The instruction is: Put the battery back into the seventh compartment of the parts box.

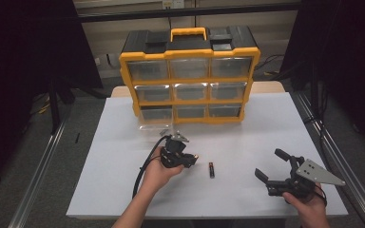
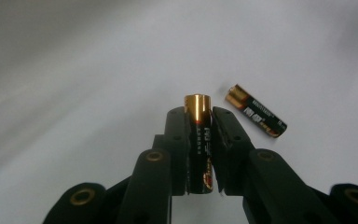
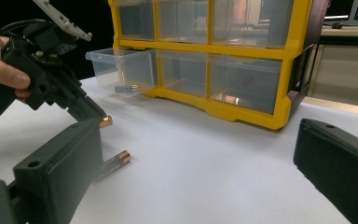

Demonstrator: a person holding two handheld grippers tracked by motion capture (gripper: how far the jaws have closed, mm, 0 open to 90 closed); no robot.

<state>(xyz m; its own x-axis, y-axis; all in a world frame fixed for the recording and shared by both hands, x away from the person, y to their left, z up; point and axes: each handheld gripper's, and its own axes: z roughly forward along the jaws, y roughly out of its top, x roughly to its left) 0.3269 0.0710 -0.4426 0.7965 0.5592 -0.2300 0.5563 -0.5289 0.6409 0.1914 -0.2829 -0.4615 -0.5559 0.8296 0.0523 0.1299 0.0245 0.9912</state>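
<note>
My left gripper (image 2: 199,114) is shut on a black and gold battery (image 2: 199,135), whose gold end sticks out past the fingertips. In the high view this gripper (image 1: 194,159) sits at the table's middle, pointing right. A second battery (image 1: 211,169) lies on the white table just right of it, also seen as a battery (image 2: 256,111) beyond the jaws. My right gripper (image 1: 271,165) rests at the front right, jaws wide open with nothing between them. From the right gripper view, the left gripper (image 3: 98,116) holds the battery's gold tip above the lying battery (image 3: 114,163).
A yellow and black organiser (image 1: 190,76) with clear drawers stands at the back of the table. Its lower left drawer (image 3: 121,70) is pulled out and holds a small item. The white table (image 1: 247,137) has open room between the grippers and the organiser.
</note>
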